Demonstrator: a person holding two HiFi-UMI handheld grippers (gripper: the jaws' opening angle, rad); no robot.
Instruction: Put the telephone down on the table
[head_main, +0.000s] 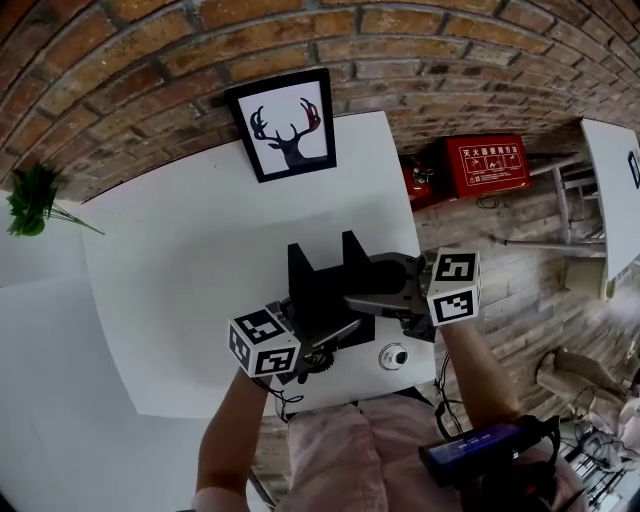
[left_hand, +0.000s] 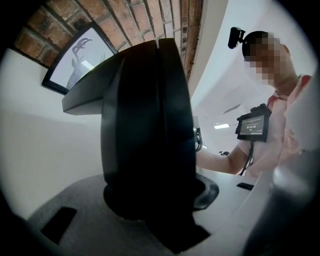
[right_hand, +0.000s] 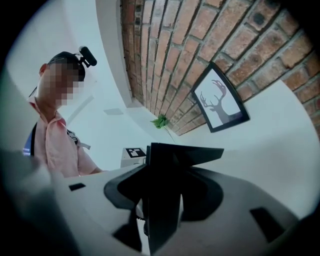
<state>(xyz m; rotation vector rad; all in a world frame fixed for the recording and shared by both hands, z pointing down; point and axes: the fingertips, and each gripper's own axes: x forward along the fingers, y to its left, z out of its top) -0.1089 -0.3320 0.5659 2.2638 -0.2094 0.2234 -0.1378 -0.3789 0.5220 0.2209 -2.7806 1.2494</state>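
The telephone (head_main: 325, 285) is black, the table (head_main: 170, 260) white. Behind the table, a red-brown brick wall (head_main: 150, 60) backs a black-framed picture (head_main: 285, 125), black deer on white.

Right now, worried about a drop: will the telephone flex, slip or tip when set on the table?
Likely rigid: the telephone shows hard angular edges, clamped between left gripper and right gripper. Its smooth dark shell may be slippery. Standing tall, it could tip on the table.
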